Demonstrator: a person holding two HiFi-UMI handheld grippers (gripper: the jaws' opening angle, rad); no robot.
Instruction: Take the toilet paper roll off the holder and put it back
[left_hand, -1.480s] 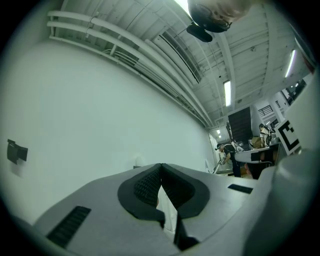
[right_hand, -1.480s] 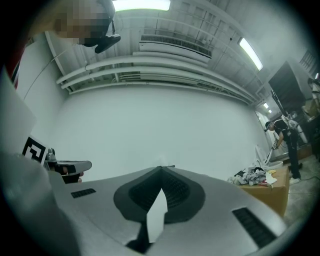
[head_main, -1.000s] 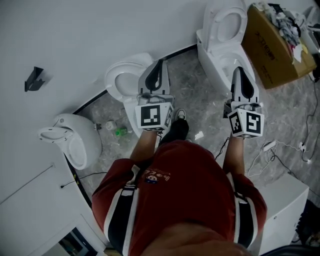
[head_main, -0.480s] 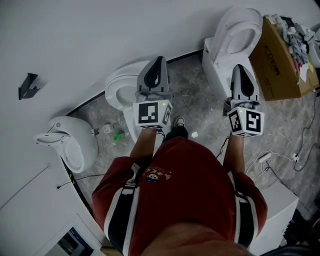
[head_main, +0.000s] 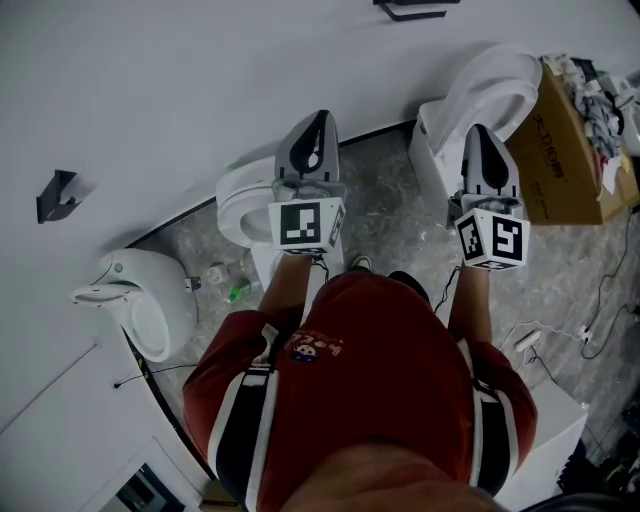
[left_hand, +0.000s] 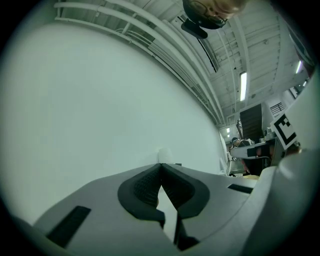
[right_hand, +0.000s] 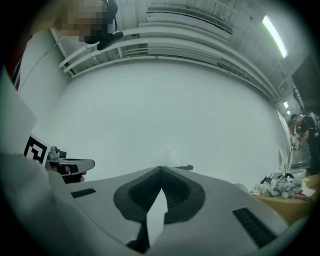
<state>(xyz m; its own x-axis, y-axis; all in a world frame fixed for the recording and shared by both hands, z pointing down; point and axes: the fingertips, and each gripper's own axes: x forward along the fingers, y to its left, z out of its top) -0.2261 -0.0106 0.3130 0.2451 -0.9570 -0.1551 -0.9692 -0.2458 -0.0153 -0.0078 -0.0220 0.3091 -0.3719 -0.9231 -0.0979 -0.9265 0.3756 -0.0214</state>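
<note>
In the left gripper view a white toilet paper roll (left_hand: 165, 155) sits on a black holder against the white wall, straight ahead and just beyond the jaw tips. The right gripper view has the same roll (right_hand: 169, 154), faint, with the holder's black arm (right_hand: 186, 167) beside it. In the head view only the holder's lower edge (head_main: 410, 9) shows at the top. My left gripper (head_main: 318, 122) and right gripper (head_main: 478, 132) are held side by side and point at the wall. Both are shut and hold nothing. The roll is some way ahead of them.
Three white toilets stand on the grey floor: one below the left gripper (head_main: 240, 200), one at the right (head_main: 495, 90), one lying at the left (head_main: 140, 290). A cardboard box (head_main: 570, 150) of rags stands far right. A black bracket (head_main: 58, 195) hangs on the wall.
The view has shifted up the wall, so the holder's lower edge now shows at the top. Both grippers kept their pose and stayed shut.
</note>
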